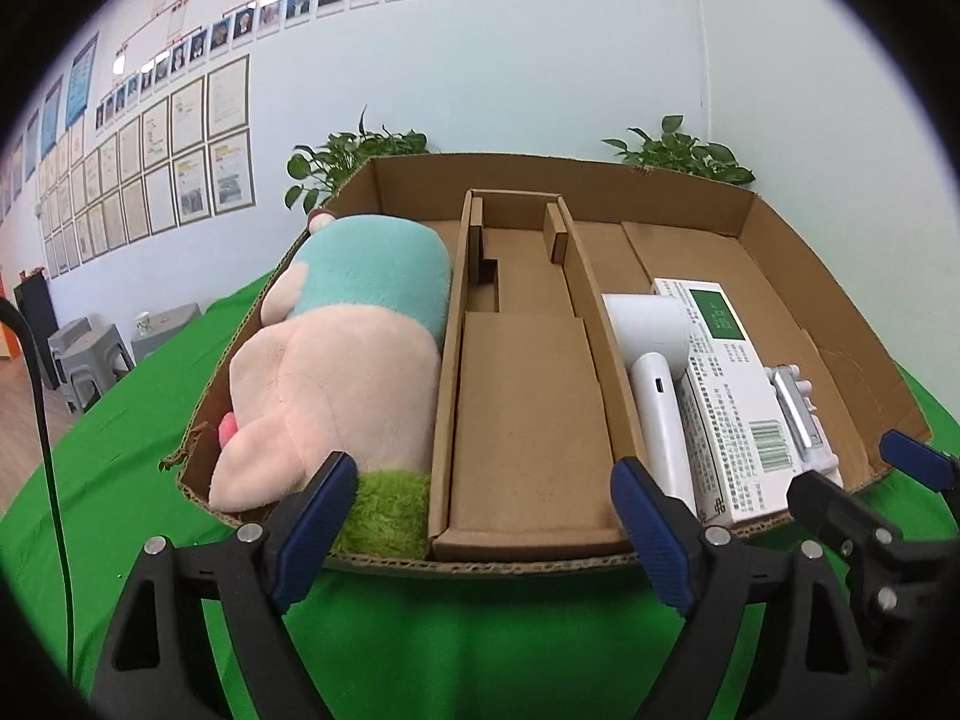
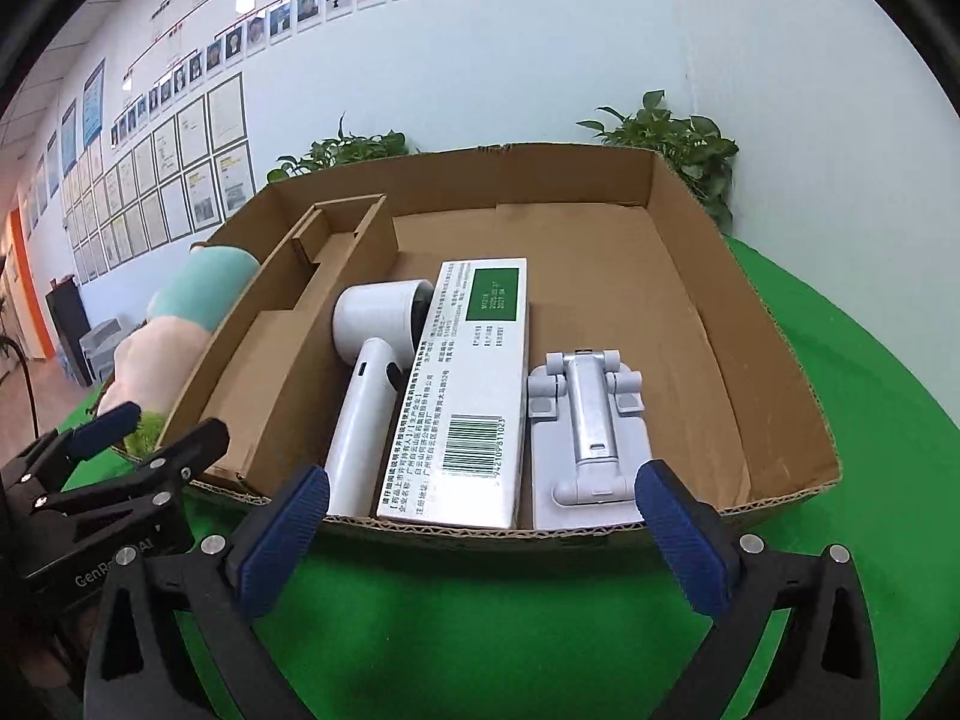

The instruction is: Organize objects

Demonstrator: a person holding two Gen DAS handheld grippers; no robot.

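Nearest the lens, the left gripper (image 1: 480,516) stands wide open with nothing between its ribbed blue pads, hovering just short of the near wall of the cardboard box (image 1: 480,564). The right gripper (image 2: 480,525) is likewise spread wide and empty, poised at the same near wall, a little further along it. Both have black angular plastic arms with silver rivets.

The box is a shallow tray of brown corrugated board, its cut edge showing the fluting, and it rests on a bright green cloth (image 2: 480,630) that covers the table. Inside the box, a folded cardboard insert (image 1: 528,408) forms the middle compartment. On the insert's left lies a soft plush toy (image 1: 336,360), pale pink and mint, fuzzy, with a tuft of green shag at its near end. On the insert's right lie three hard things side by side: a smooth white handheld fan (image 2: 372,384) beside the insert, a long white printed carton (image 2: 474,396) with a green panel and barcode touching it, then a pale grey folding stand (image 2: 591,438).

Behind the box stand two leafy potted plants (image 2: 666,144) against a pale wall hung with framed papers (image 1: 180,180) and portrait photos.
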